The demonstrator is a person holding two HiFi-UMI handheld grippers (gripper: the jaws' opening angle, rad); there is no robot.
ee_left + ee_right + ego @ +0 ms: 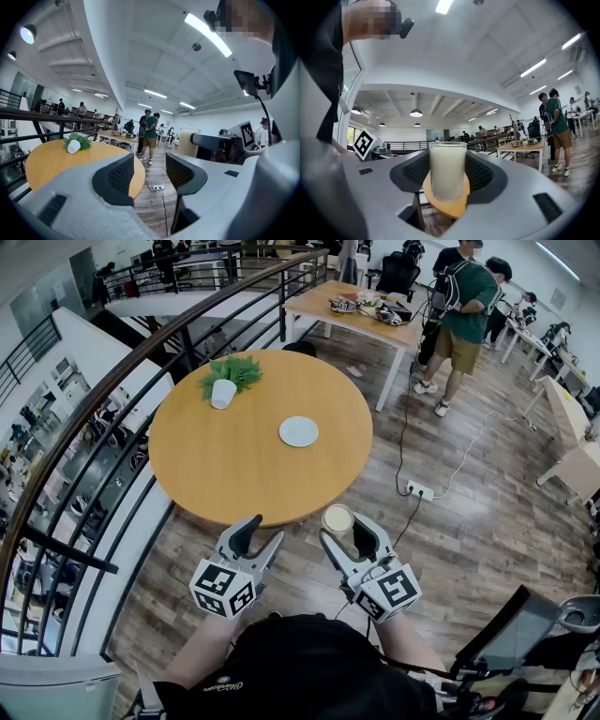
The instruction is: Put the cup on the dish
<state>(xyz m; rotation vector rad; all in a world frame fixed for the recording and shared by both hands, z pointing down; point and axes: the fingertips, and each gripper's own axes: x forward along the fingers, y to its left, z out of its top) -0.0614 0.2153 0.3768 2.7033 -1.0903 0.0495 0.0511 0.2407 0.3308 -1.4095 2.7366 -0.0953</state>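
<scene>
A clear cup (448, 169) full of a cream-coloured drink stands upright between the pads of my right gripper (448, 174), which is shut on it. From the head view the cup (337, 519) hangs in that gripper (343, 538) just off the near edge of the round wooden table (225, 470). A small pale dish (299, 431) lies flat near the table's middle, well beyond the cup. My left gripper (260, 536) is open with nothing between its fingers; in its own view that gripper (150, 174) points past the table edge, with the cup (188, 142) at the right.
A white pot with a green plant (226, 386) stands at the table's far left. A curved black railing (112, 409) runs along the left. A power strip (419, 489) and cables lie on the wood floor at right. People (463, 320) stand by a far table (361, 310).
</scene>
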